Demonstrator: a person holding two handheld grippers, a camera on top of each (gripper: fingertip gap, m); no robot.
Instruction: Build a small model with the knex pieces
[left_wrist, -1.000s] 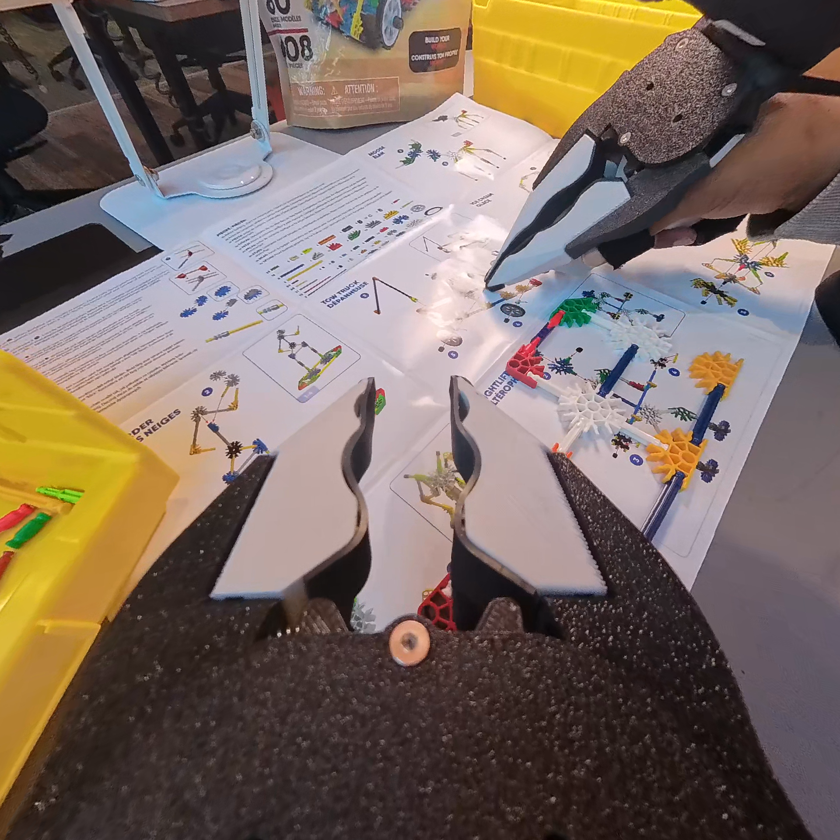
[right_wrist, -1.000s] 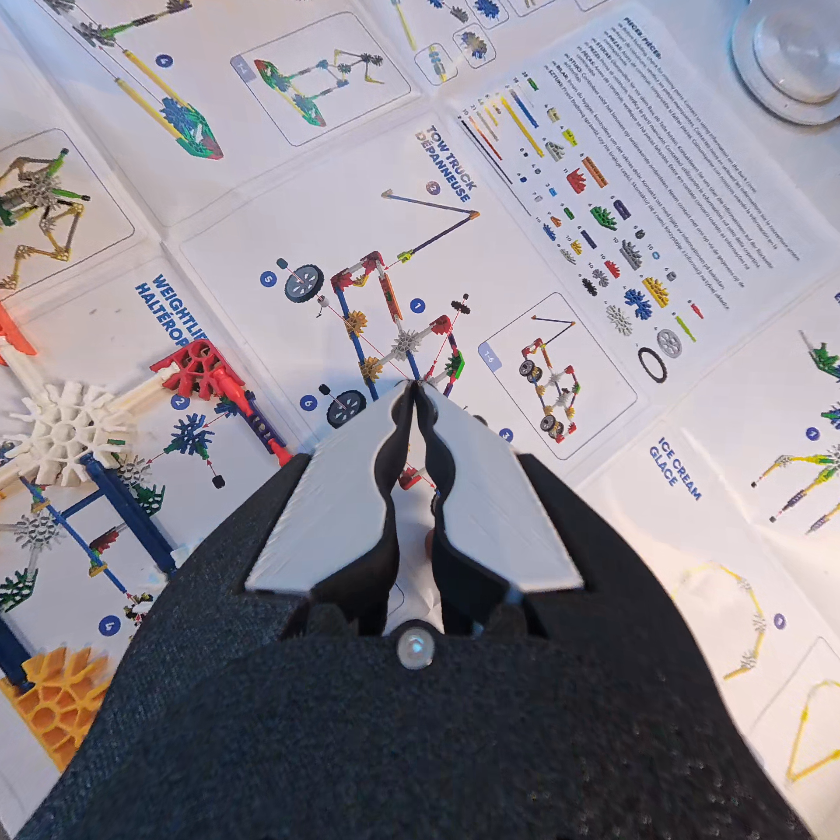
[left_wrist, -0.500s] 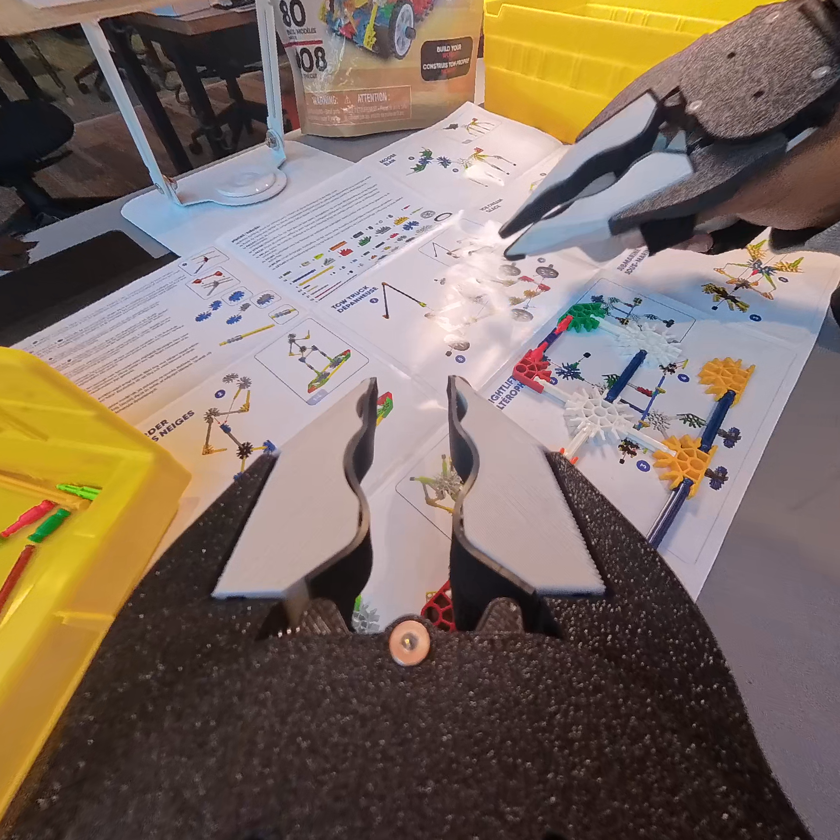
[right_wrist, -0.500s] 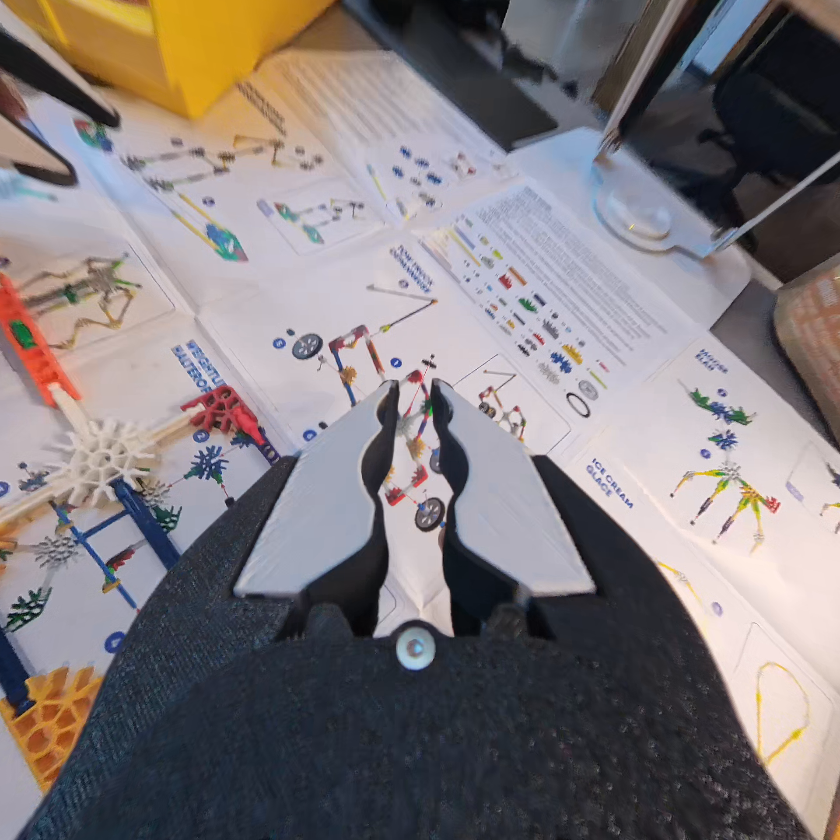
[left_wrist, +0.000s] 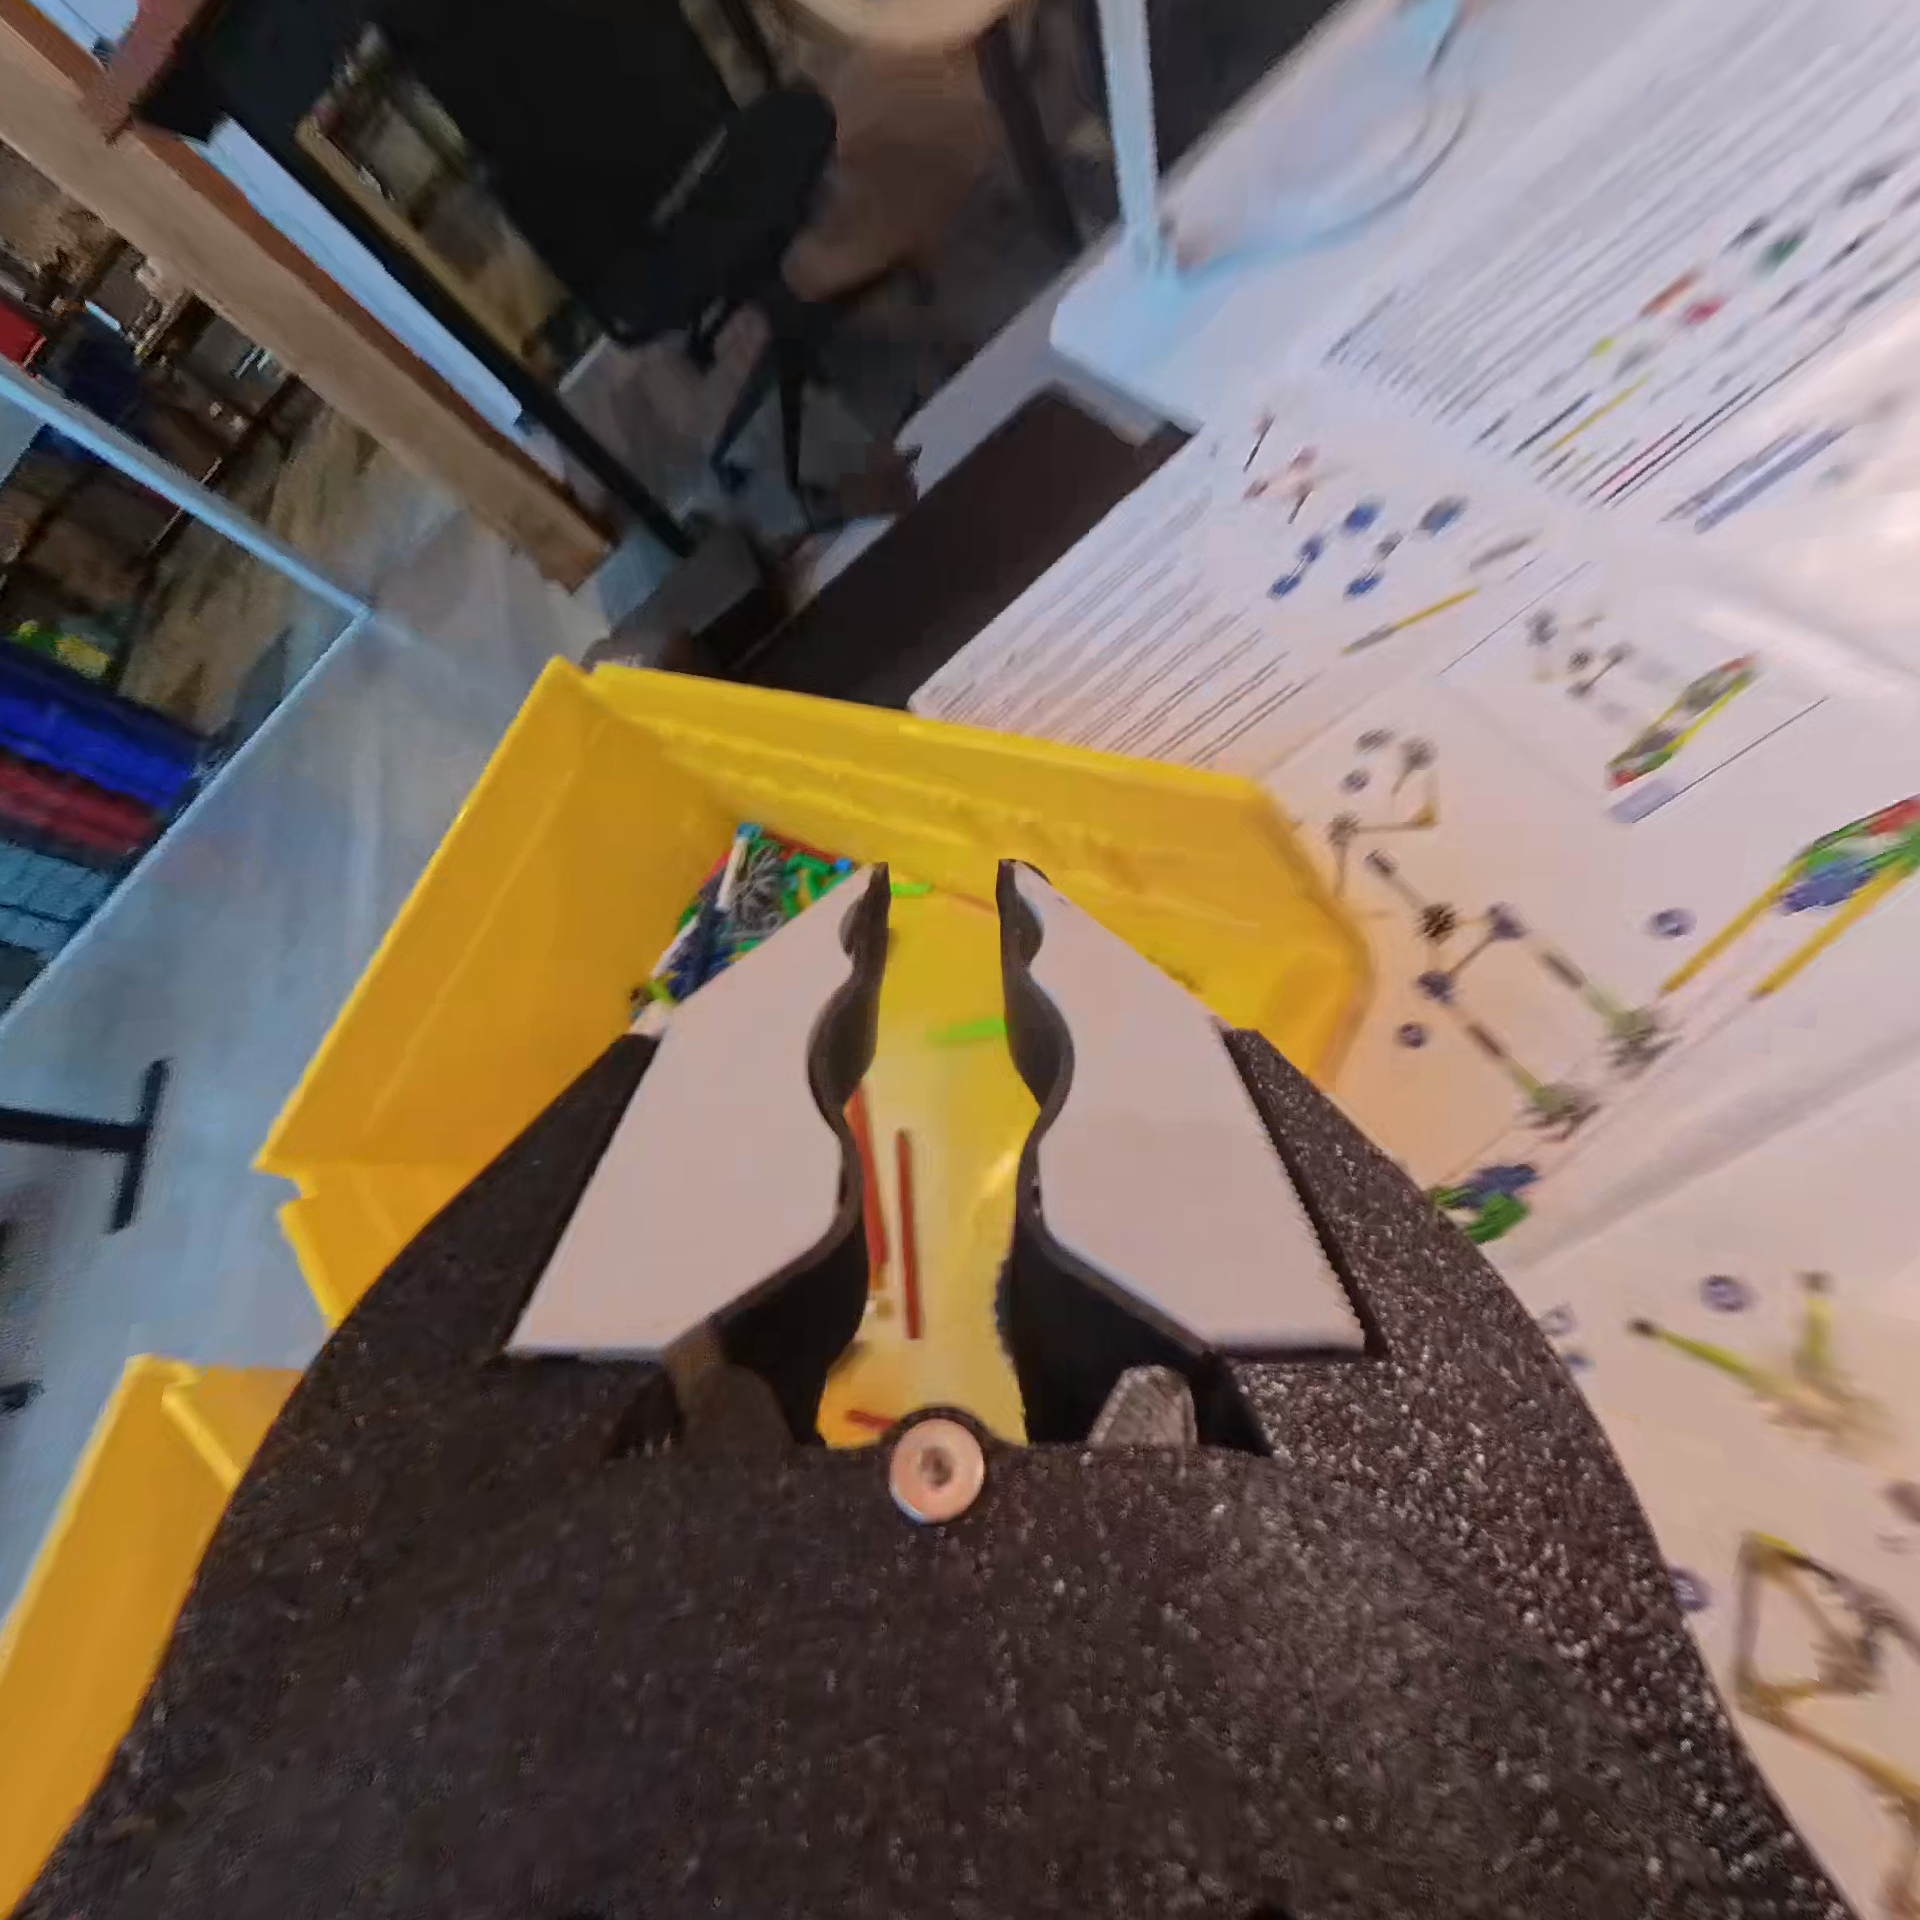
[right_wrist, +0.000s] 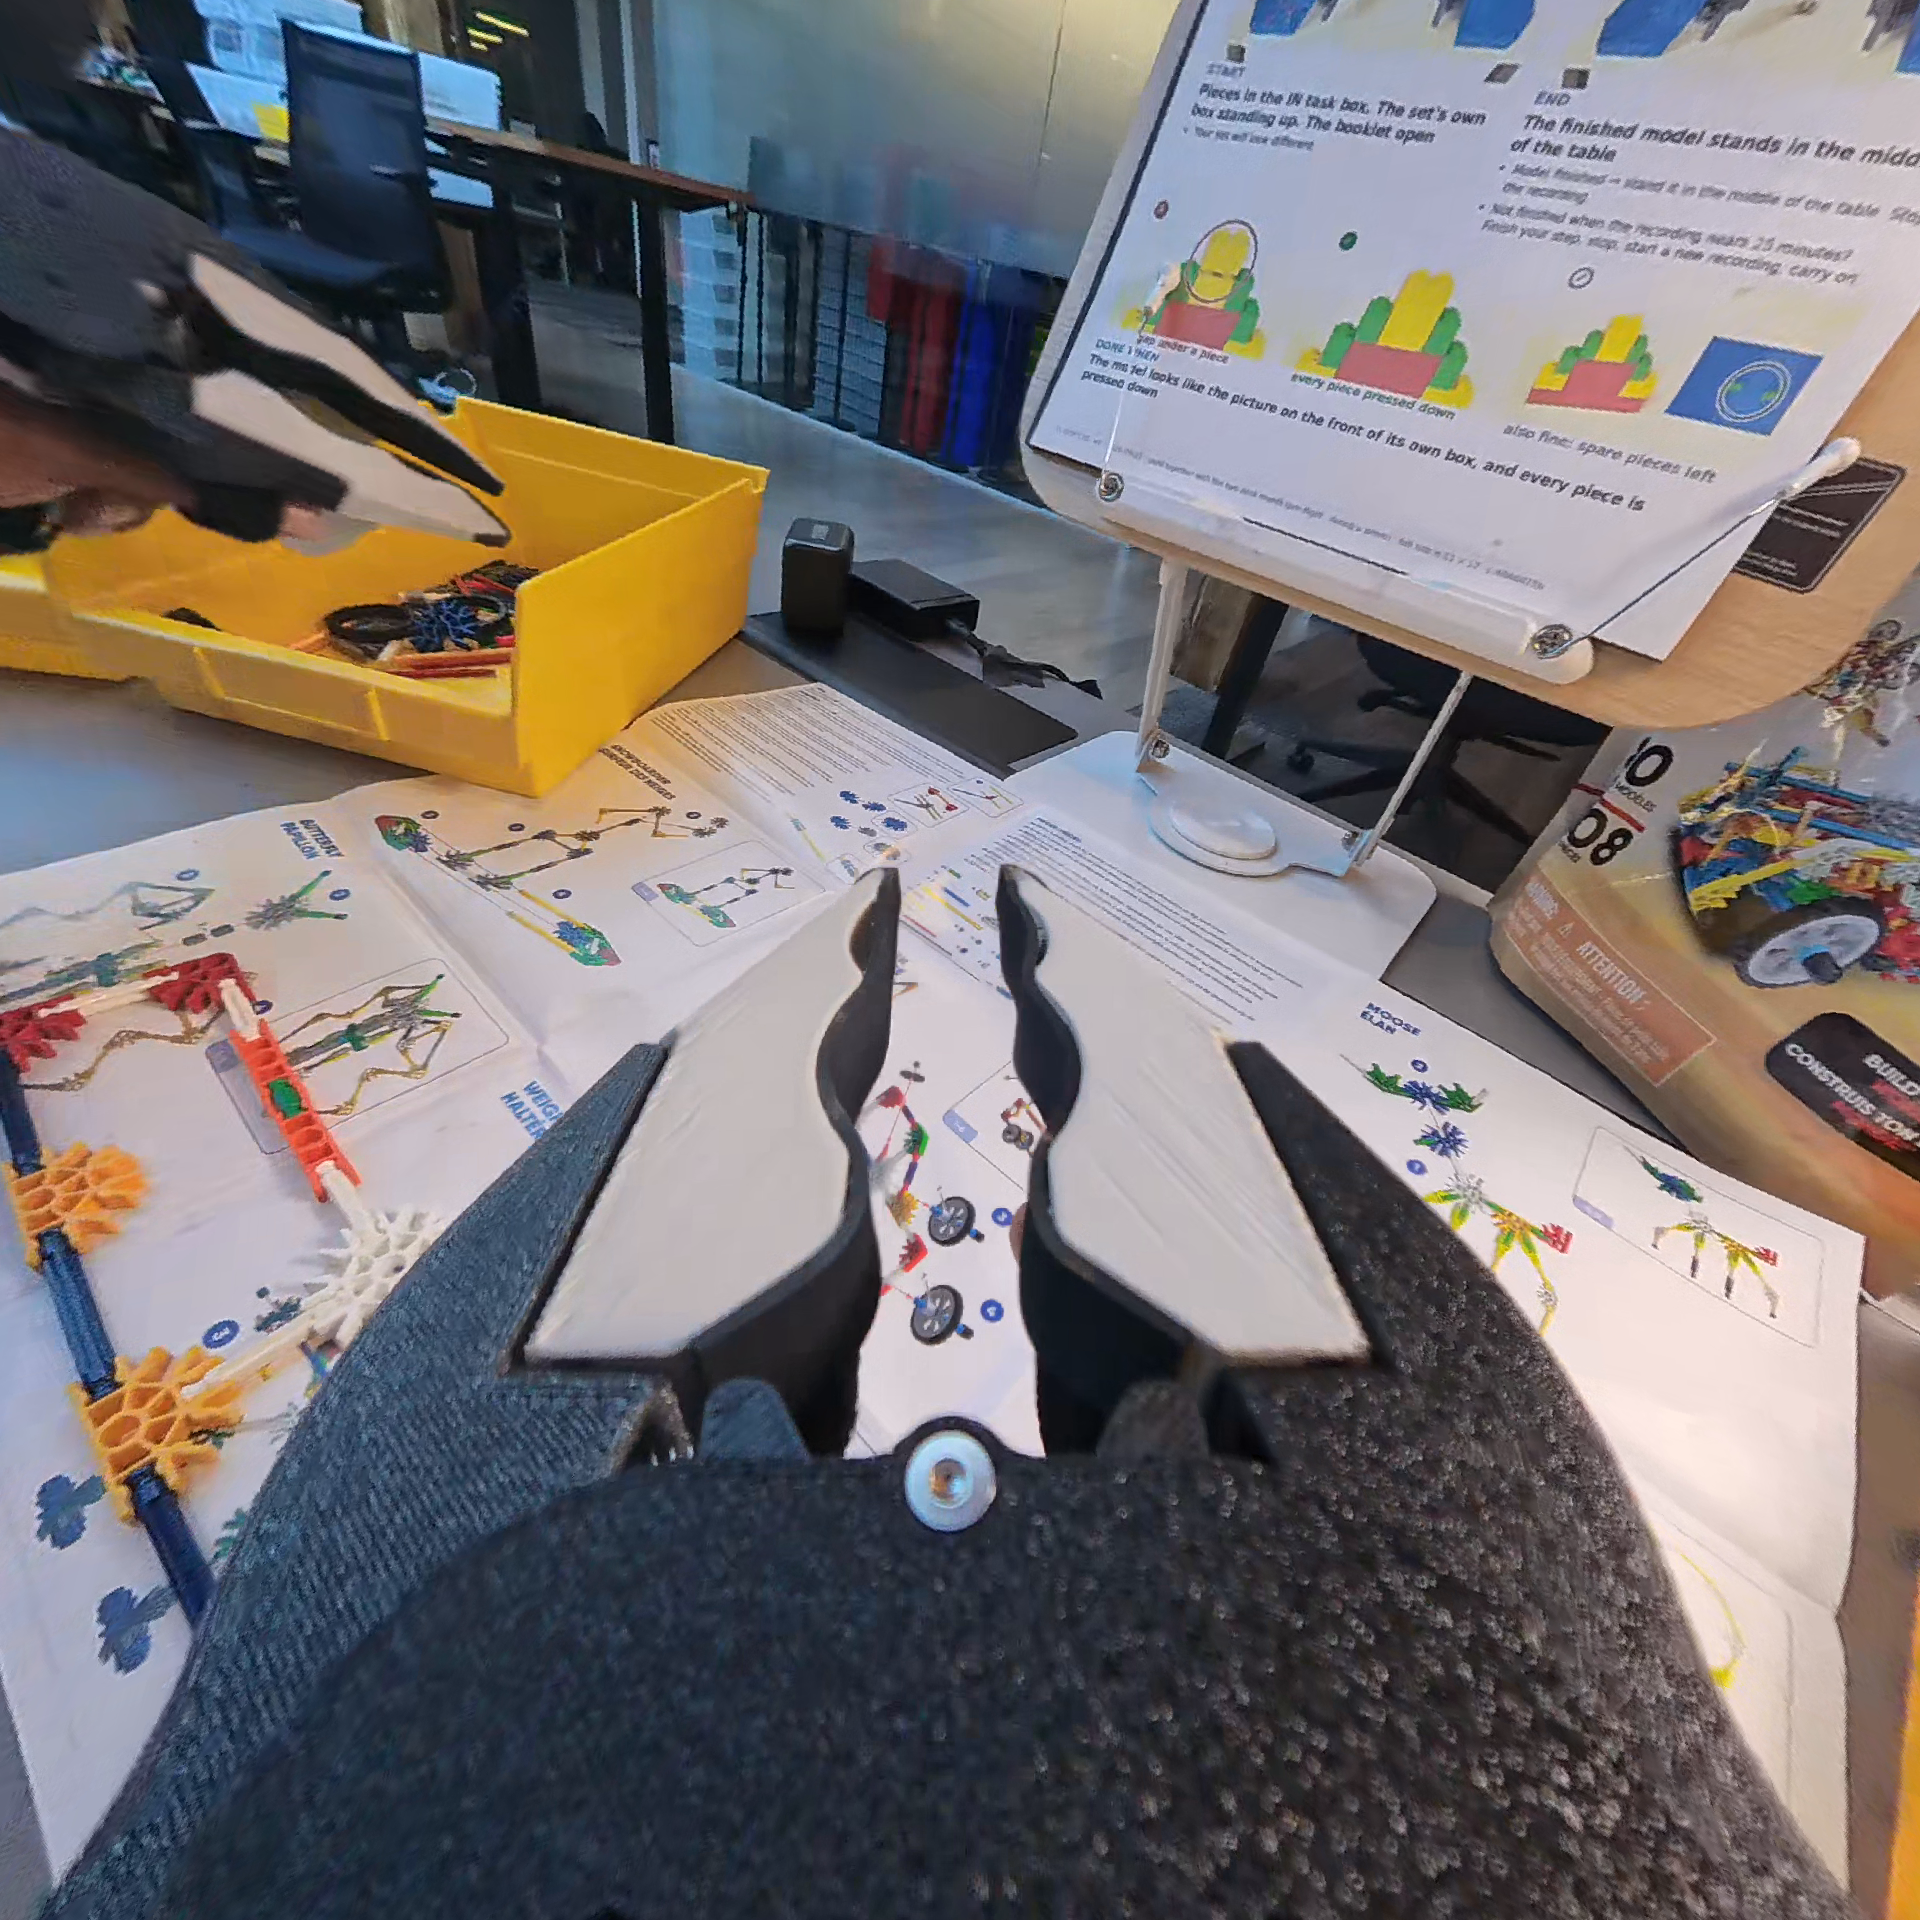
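My left gripper (left_wrist: 937, 878) is open and empty, held over a yellow bin (left_wrist: 499, 966) that holds loose rods and connectors (left_wrist: 748, 904) in red, green and blue. It also shows in the right wrist view (right_wrist: 494, 509) above the same bin (right_wrist: 634, 613). My right gripper (right_wrist: 943, 883) is open and empty, raised above the unfolded instruction sheet (right_wrist: 727, 852). A partly built rod-and-connector model (right_wrist: 156, 1226) with orange, white, red and blue pieces lies on the sheet at the left.
A white stand (right_wrist: 1236, 831) holds a board with a printed page (right_wrist: 1455, 312) at the back right. A toy set bag (right_wrist: 1745, 956) stands at the right. A black adapter (right_wrist: 821, 582) lies behind the bin. A second yellow bin (left_wrist: 83, 1621) sits near left. The tips of one gripper are about 30 cm away from the tips of the other. The partly built rod-and-connector model (right_wrist: 156, 1226) is about 20 cm from my right fingertips and 25 cm from my left.
My left gripper has swung left from over the sheet to over the yellow bin. My right gripper has lifted, tilted up and opened wider; it was shut near the sheet a second ago.
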